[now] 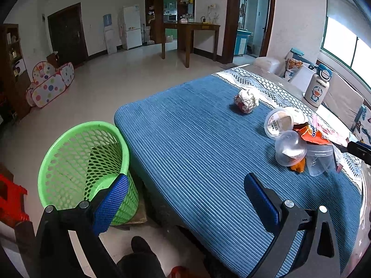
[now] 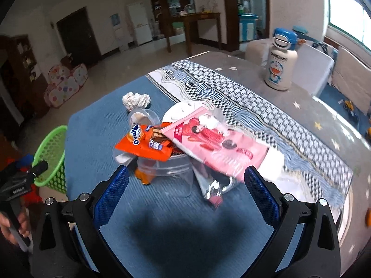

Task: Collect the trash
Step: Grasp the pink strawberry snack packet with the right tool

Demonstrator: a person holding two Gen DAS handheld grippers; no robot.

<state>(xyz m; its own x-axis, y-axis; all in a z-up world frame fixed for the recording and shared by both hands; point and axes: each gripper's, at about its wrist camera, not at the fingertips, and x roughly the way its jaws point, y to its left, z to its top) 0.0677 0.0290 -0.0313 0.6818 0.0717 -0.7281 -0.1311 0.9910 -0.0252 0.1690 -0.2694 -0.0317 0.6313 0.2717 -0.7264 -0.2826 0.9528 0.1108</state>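
my right tool hangs spread before the orange foil ovaltine wrapper, the first pick not yet made. my left tool is spread too. next i judge: close on the wrapper, carry it to the green mesh plastic basket.

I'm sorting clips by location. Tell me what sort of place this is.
Most likely a home's living and dining room. A white refrigerator and a water dispenser stand against the far wall near a dark wooden table, and a polka-dot children's play tent sits on the tiled floor.

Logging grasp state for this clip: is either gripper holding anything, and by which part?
Nothing is held. Left gripper and right gripper are both open and empty.
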